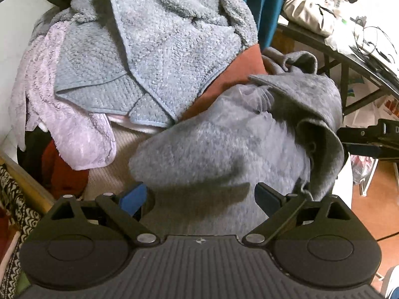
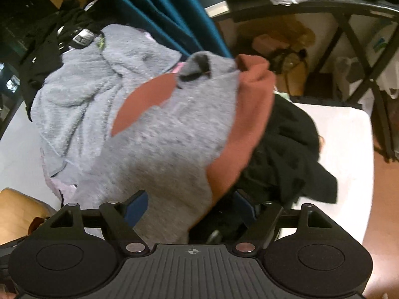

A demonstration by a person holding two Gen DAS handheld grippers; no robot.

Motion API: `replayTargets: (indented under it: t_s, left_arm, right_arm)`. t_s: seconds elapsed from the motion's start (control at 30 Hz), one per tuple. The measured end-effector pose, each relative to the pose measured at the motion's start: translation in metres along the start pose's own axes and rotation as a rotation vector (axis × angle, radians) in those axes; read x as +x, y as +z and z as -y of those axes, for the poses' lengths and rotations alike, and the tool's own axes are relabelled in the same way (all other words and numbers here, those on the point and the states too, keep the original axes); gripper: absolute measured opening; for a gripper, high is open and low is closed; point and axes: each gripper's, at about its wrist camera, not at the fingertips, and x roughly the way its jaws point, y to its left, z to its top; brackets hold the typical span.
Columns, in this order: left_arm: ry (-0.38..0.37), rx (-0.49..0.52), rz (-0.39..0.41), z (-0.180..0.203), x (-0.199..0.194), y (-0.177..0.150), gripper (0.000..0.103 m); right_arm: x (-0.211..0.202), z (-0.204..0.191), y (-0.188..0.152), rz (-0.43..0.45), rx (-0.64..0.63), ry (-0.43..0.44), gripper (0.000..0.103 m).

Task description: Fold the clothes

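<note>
My left gripper stands wide apart over the grey fleece garment, pads clear of it; my right gripper is parted, fleece lying between the fingers, unclamped as far as I can judge; advice: find a hem, pinch it, spread flat. White table is crowded with clothes; a cluttered dark desk stands behind.

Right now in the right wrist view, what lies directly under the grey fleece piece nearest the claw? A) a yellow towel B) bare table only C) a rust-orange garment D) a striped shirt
C: the rust-orange garment shows along the right edge of the grey fleece piece and again through a gap at its left, so it lies beneath it.
</note>
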Motion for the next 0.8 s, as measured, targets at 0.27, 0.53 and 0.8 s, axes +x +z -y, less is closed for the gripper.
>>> replayTargets:
  t_s: [0.27, 0.53, 0.8]
  left_arm:
    - [-0.022, 0.035, -0.025, 0.013, 0.01, 0.021, 0.095]
    - [-0.034, 0.043, -0.041, 0.019, 0.018, 0.028, 0.095]
    - [-0.047, 0.059, -0.052, 0.021, 0.021, 0.03, 0.095]
  right_arm:
    - [0.018, -0.01, 0.007, -0.038, -0.047, 0.014, 0.035]
    - [0.009, 0.016, 0.005, -0.049, -0.004, -0.031, 0.007]
    - [-0.006, 0.02, 0.001, -0.019, 0.029, -0.054, 0.046]
